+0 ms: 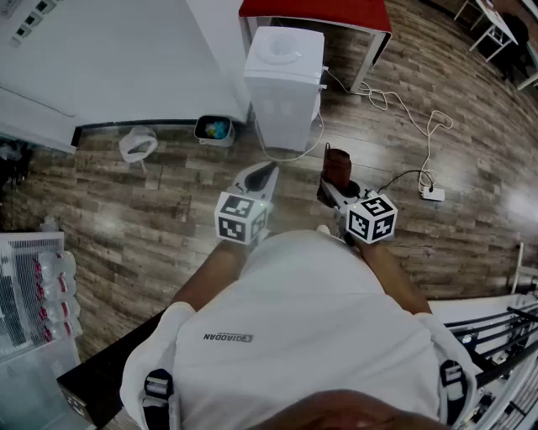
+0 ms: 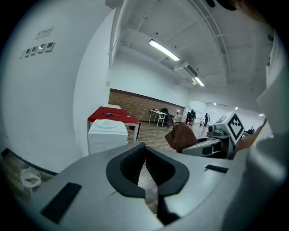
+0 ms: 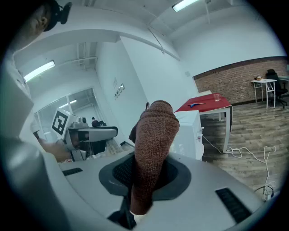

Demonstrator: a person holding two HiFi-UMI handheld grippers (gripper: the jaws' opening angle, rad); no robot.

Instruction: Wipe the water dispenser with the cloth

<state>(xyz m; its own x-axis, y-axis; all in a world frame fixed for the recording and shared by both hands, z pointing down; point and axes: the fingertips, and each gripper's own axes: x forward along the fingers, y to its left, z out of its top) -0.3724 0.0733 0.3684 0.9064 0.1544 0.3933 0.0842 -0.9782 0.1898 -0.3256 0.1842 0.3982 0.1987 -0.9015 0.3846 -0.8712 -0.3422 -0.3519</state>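
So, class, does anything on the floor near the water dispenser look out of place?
A white cable snakes loose across the floor from the water dispenser to a power strip, a likely trip hazard. A crumpled white bag lies by the wall.

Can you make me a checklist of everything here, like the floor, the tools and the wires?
Surface: wood-plank floor; the dispenser stands on it.
Job's things: white water dispenser, upright near the wall; brown cloth, not touching it.
Clutter: small bin and white bag on the floor.
Tools: left tool shut, empty; right tool shut on the cloth.
Cables: white cable loops to a power strip.
Surroundings: red table; white wall.
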